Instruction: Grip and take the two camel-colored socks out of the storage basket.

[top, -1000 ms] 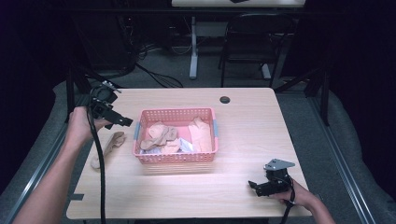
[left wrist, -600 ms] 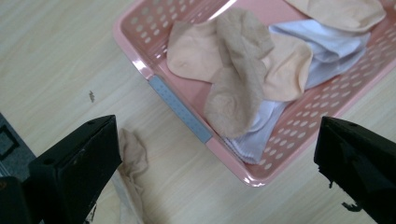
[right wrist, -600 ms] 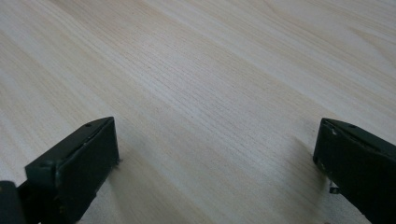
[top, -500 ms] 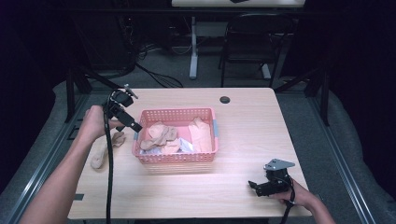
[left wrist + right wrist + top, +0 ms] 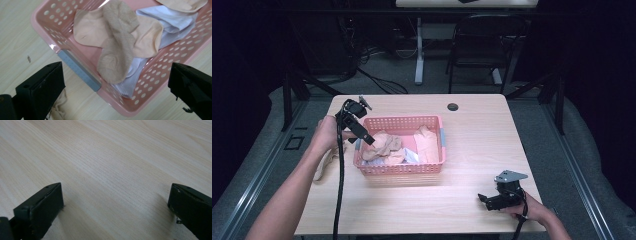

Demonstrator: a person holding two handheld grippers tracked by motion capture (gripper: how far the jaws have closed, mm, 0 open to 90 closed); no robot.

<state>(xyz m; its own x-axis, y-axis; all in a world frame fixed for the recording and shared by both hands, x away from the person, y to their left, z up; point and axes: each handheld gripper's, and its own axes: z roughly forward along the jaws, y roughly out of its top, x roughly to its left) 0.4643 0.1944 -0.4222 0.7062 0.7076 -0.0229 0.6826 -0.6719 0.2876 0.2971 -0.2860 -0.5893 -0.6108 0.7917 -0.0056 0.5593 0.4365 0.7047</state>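
The left gripper (image 5: 368, 140) is hovering over the left end of the pink basket (image 5: 432, 167), its jaws spread wide and holding nothing. In the left gripper view the gripper (image 5: 116, 82) is looking down past the basket's grey handle strip (image 5: 79, 70) at a tan sock (image 5: 117, 45) lying across peach socks (image 5: 87, 31) and a white sock (image 5: 172, 18). Since the earlier frames this gripper has been travelling from the table's left edge, in above the basket's left wall. A beige sock (image 5: 326, 162) is lying on the wooden table (image 5: 492, 130) just left of the basket, partly covered by the person's left forearm (image 5: 287, 200); in the left gripper view only a scrap of it (image 5: 58, 110) is peeking out beside the left jaw. The right gripper (image 5: 484, 199) is resting low near the table's front right corner, jaws wide apart and empty, unchanged from before; its own view (image 5: 116, 207) is showing bare wood grain between them. The lower socks in the pile are overlapping, so their number is hard to make out.
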